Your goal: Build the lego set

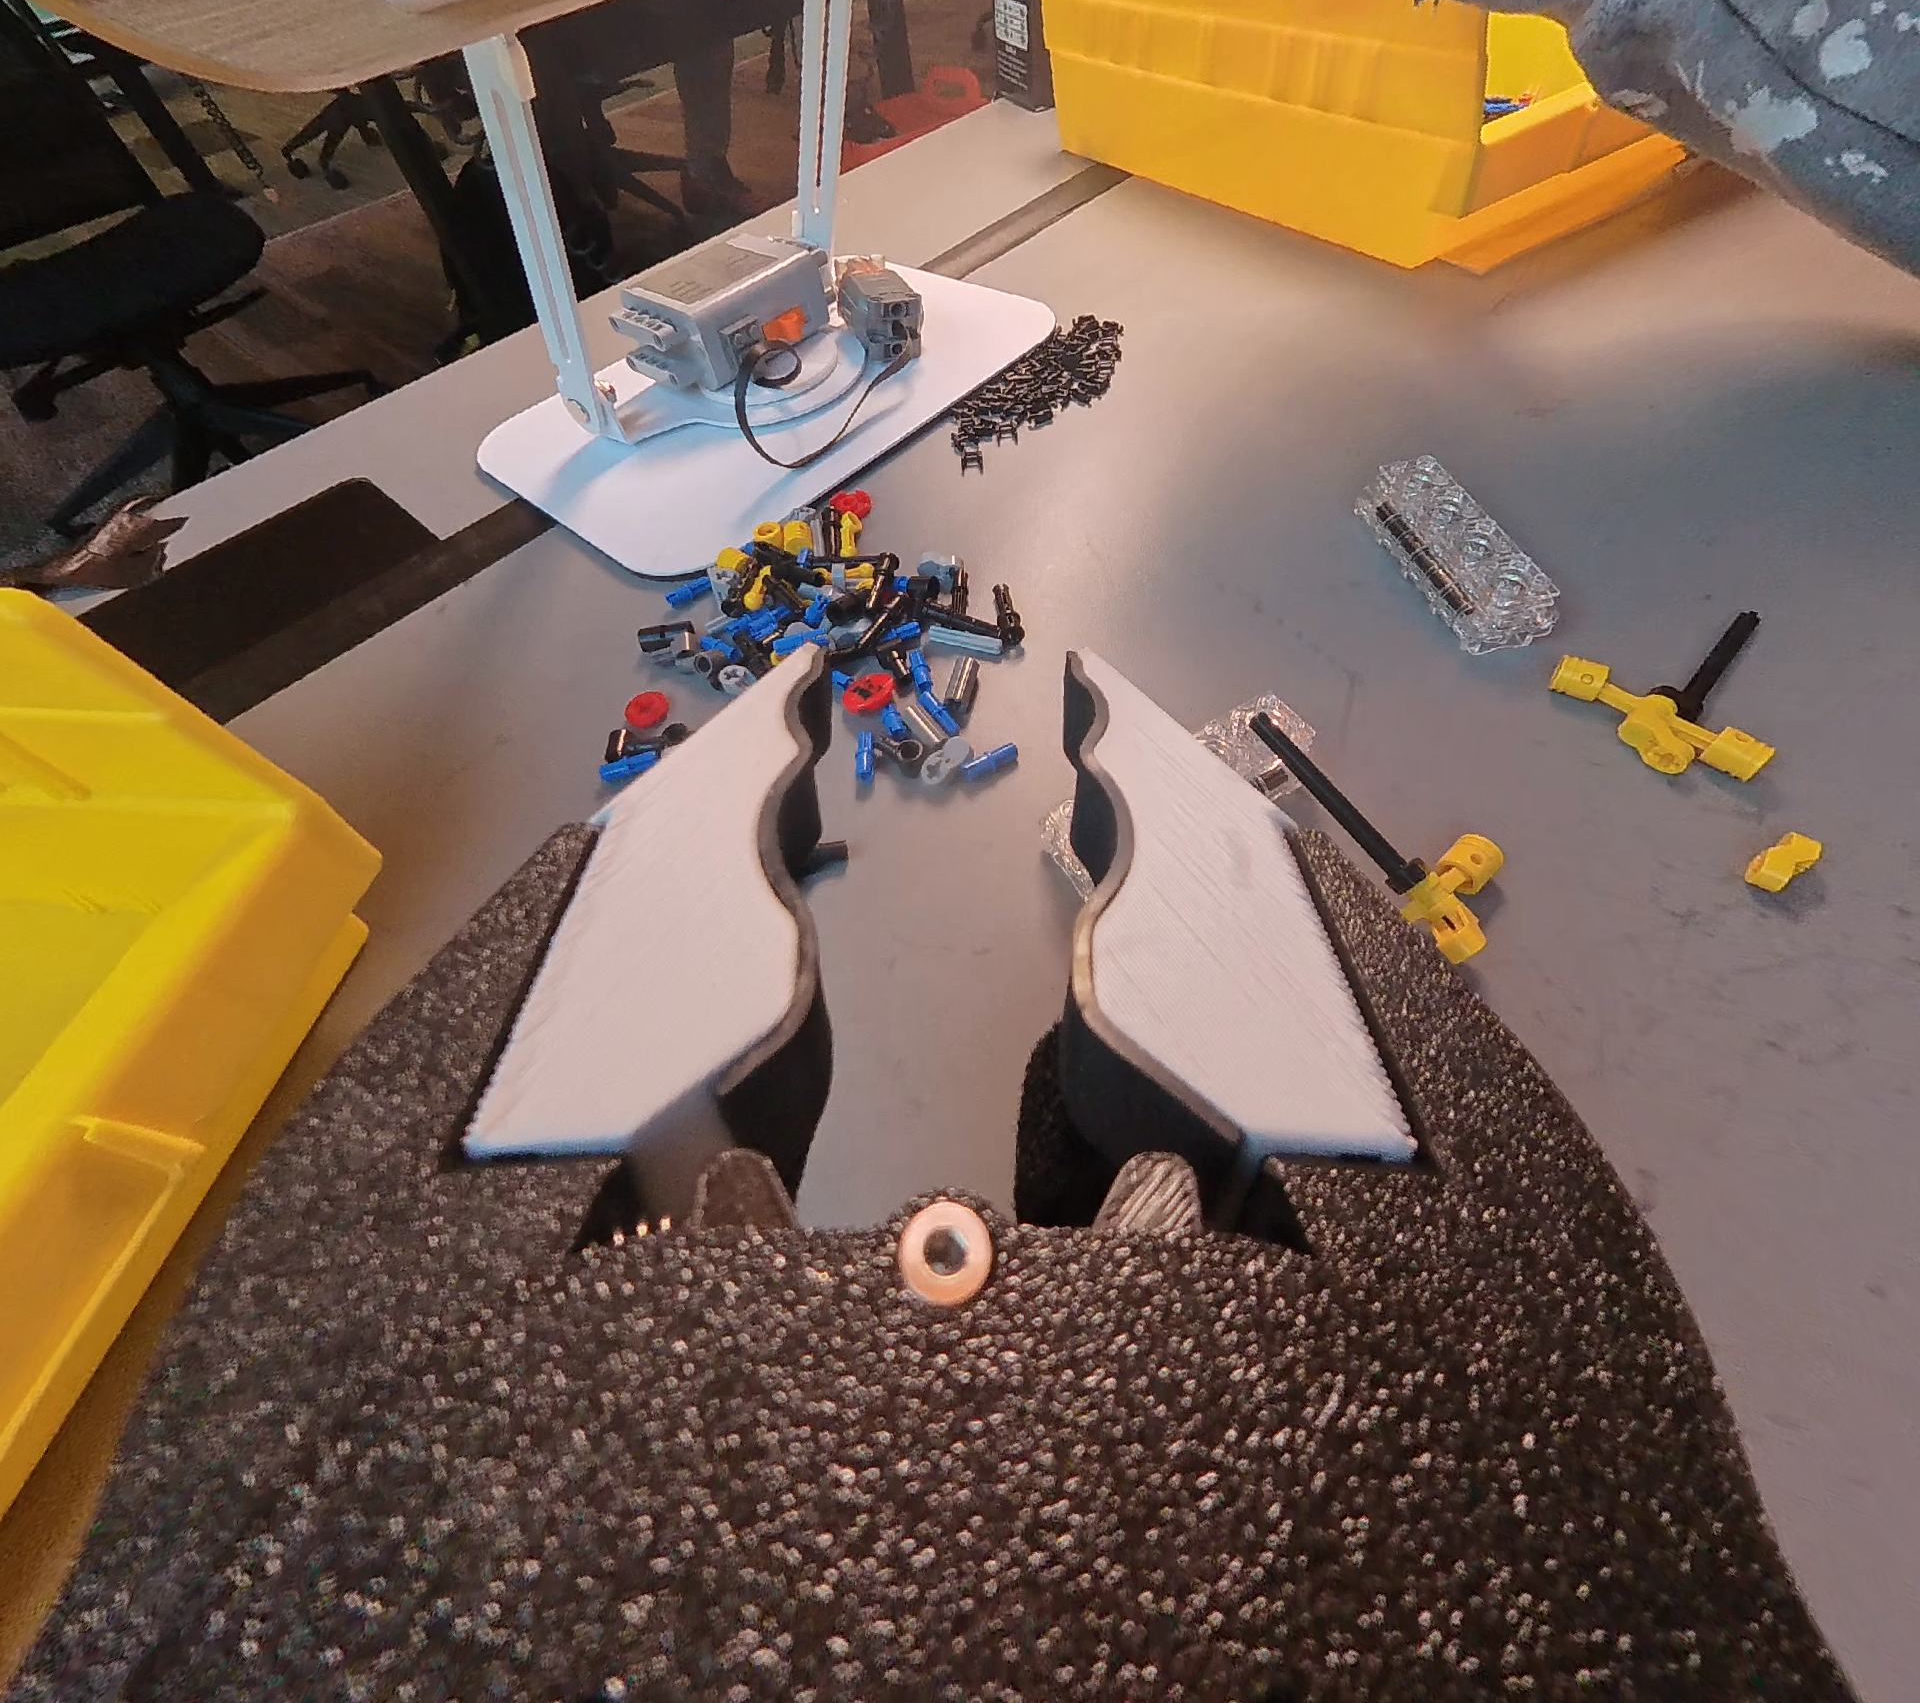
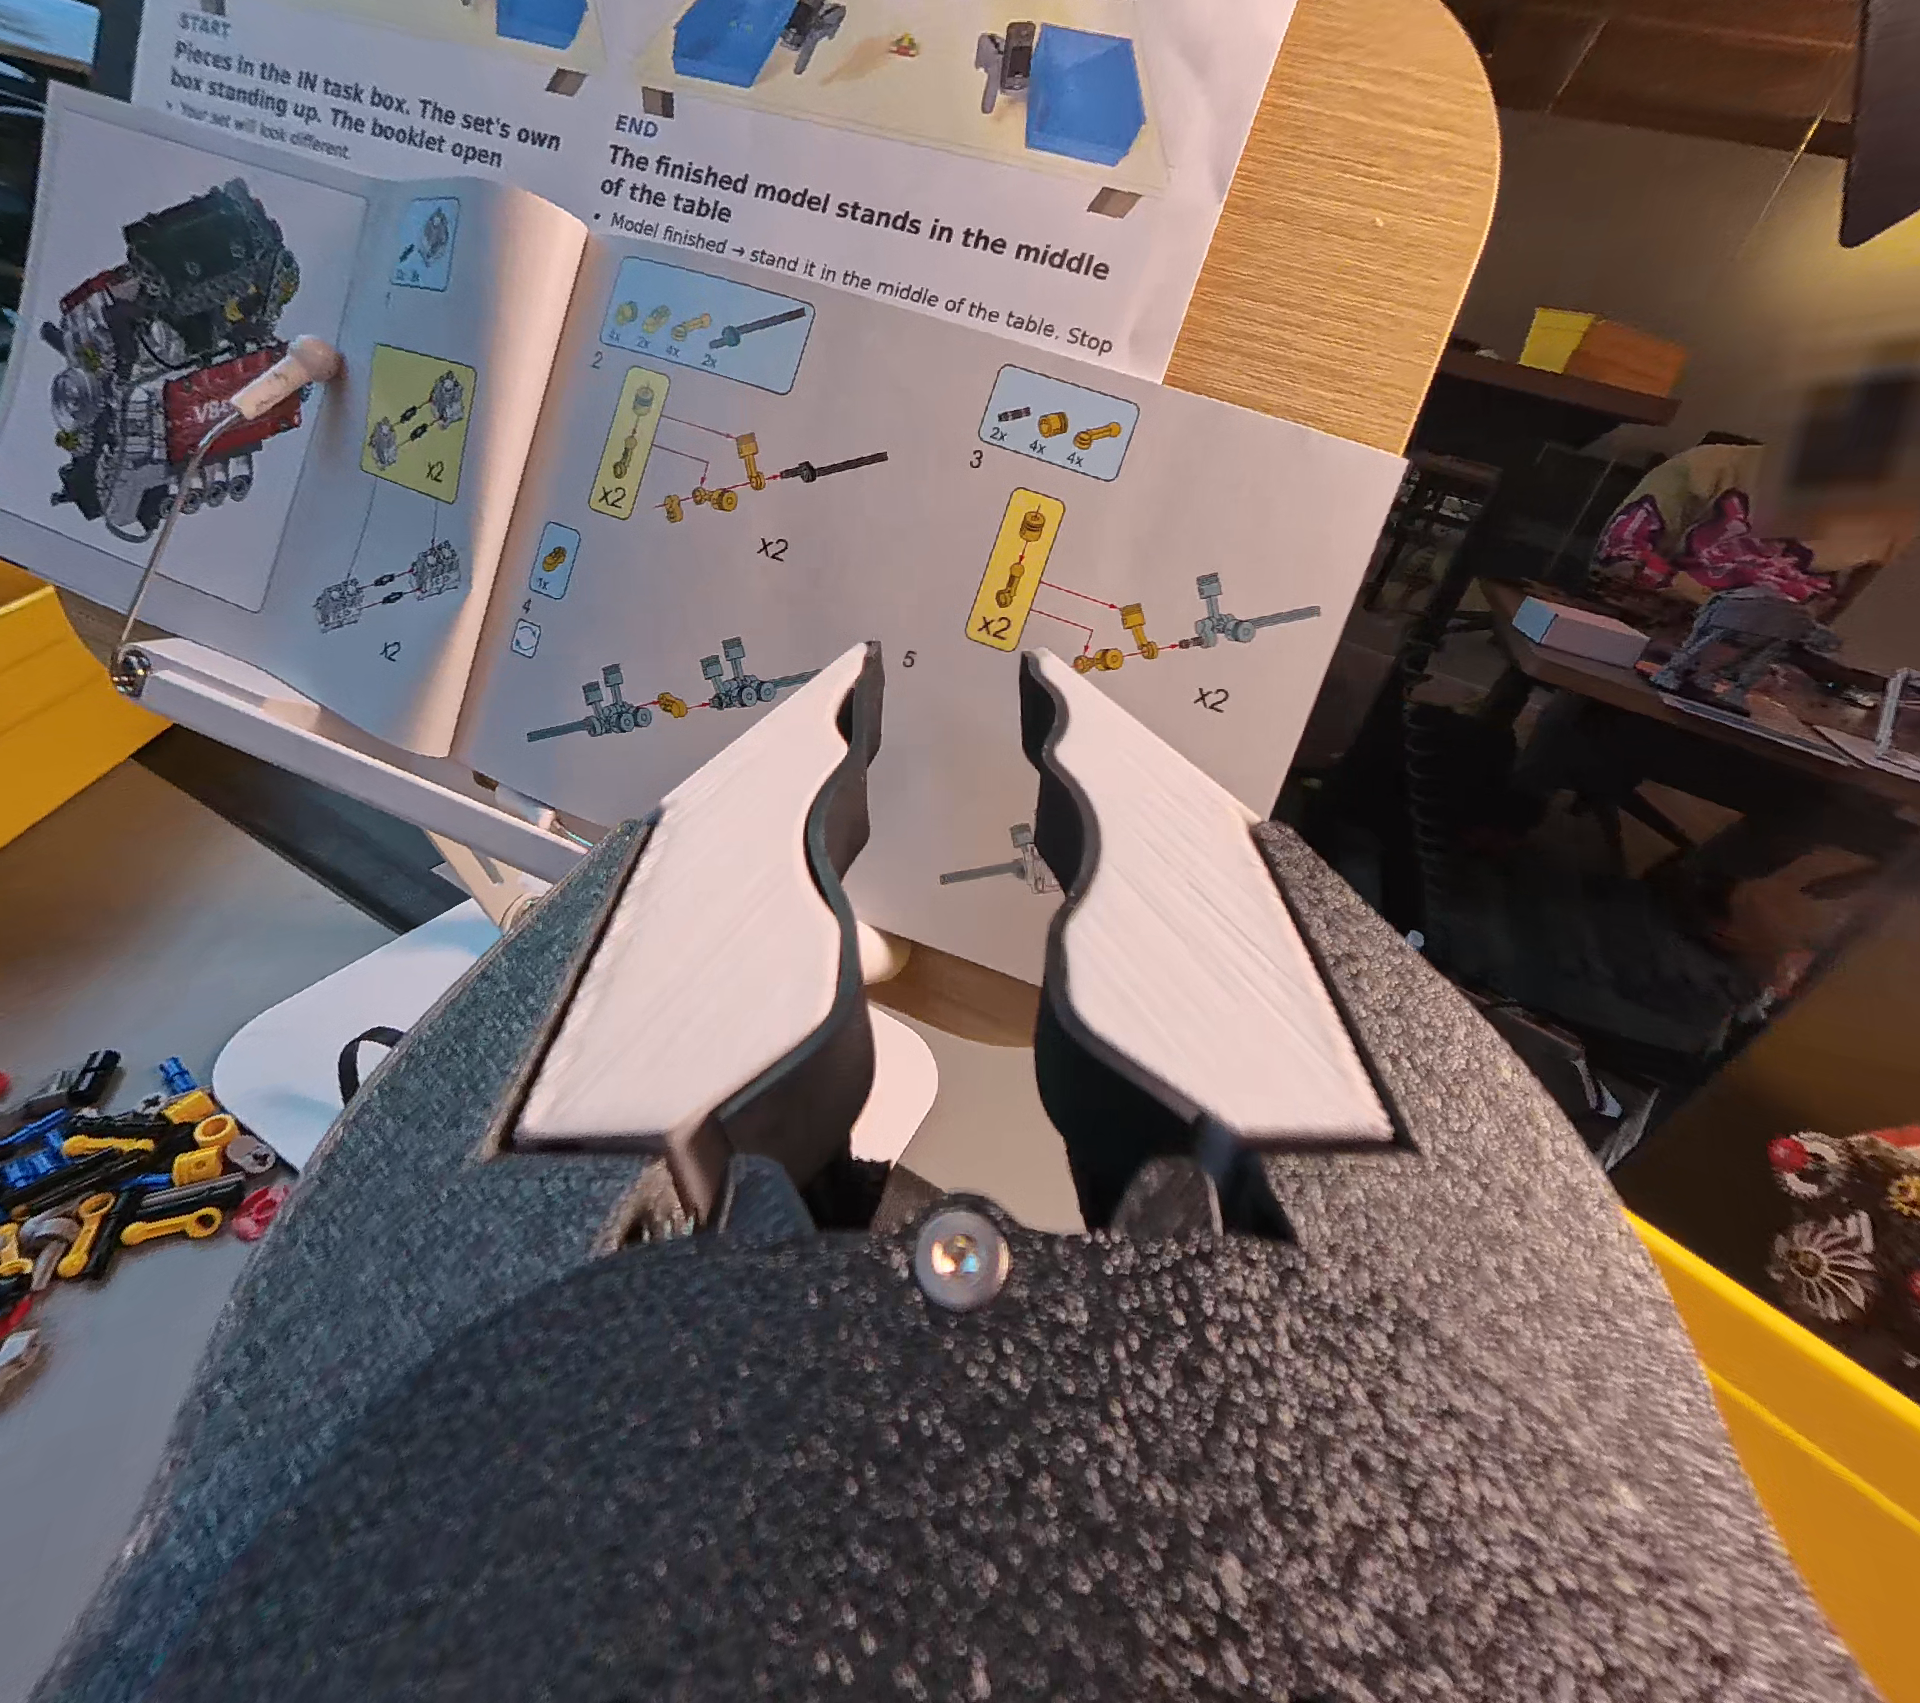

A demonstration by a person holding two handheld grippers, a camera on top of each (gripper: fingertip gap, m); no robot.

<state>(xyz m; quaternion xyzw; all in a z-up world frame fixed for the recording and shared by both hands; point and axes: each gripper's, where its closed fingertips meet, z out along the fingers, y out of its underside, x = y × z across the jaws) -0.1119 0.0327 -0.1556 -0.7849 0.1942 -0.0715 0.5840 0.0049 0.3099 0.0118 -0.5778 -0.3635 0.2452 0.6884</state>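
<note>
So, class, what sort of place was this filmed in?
Probably an office or workshop bench used for building a toy brick model: loose building pieces on a grey table, yellow parts bins, and an instruction booklet on a stand.

**Grey table and what lies on it**

Grey table (image 1: 1299, 406), matte top, a dark seam across the far side.
- White stand base (image 1: 665, 500), far centre, carrying grey motor blocks.
- Heap of small pins and connectors (image 1: 831, 614), blue, black, yellow, red, just before the base.
- Pile of black links (image 1: 1049, 380), beside the base.
- Clear block (image 1: 1455, 562).
- Yellow piston pieces on black axles (image 1: 1662, 718), right.
- Yellow bins (image 1: 1278, 84), far right and near left.
</note>
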